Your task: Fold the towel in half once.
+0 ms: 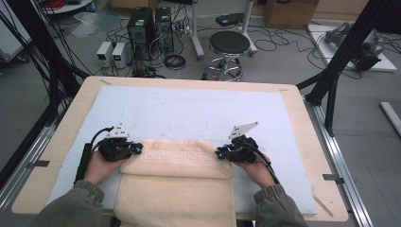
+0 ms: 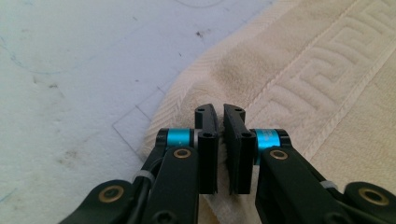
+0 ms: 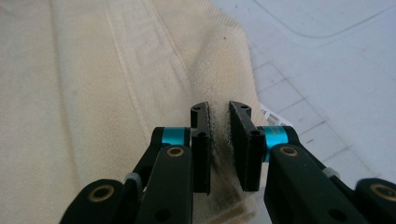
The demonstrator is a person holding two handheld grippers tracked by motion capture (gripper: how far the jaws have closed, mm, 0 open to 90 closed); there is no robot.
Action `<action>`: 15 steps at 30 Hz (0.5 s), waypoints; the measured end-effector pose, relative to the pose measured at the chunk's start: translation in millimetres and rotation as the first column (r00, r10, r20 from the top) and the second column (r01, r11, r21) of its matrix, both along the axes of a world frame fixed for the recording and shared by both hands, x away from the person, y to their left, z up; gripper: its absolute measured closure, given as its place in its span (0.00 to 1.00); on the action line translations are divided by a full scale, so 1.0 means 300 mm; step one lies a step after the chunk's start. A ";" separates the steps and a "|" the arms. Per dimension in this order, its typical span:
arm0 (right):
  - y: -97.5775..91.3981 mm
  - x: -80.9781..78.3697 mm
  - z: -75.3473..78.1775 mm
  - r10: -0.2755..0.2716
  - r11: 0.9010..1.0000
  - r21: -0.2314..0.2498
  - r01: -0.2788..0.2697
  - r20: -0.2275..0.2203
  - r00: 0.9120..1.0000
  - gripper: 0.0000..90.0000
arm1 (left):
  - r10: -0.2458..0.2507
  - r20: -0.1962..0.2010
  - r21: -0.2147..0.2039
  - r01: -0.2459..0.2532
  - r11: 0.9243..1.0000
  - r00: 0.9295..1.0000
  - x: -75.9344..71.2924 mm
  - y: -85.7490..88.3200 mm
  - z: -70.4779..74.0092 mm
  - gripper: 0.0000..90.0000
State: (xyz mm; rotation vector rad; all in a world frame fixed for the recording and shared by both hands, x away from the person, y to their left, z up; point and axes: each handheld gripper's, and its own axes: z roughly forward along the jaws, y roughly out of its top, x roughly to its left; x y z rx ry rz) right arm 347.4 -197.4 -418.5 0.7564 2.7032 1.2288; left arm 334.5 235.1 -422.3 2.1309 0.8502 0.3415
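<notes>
At the table's near edge, a cream terry towel with an embossed key-pattern border (image 1: pixel 177 175) lies folded on the pale blue mat (image 1: pixel 189 111). Left gripper (image 1: pixel 135 148) pinches the fold's left corner; right gripper (image 1: pixel 221 153) seems clamped on its right corner. Black round stool (image 1: pixel 229 43) beyond.

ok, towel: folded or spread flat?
Folded. In the high view the towel has its patterned far part doubled over the near part, one hand-held gripper at each fold end.
</notes>
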 end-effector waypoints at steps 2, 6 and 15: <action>0.000 -0.003 0.017 0.005 1.000 0.008 -0.005 0.015 1.000 0.88 | 0.007 0.013 -0.023 -0.006 1.000 1.000 -0.006 0.009 0.014 0.93; 0.004 -0.013 0.048 0.006 1.000 0.017 -0.007 0.039 0.999 0.88 | 0.013 0.041 -0.055 -0.011 0.998 0.999 -0.027 0.023 0.040 0.93; -0.005 -0.073 0.103 0.022 0.999 0.047 -0.026 0.077 0.997 0.88 | -0.028 0.107 -0.074 0.036 0.997 0.994 -0.128 0.045 0.112 0.93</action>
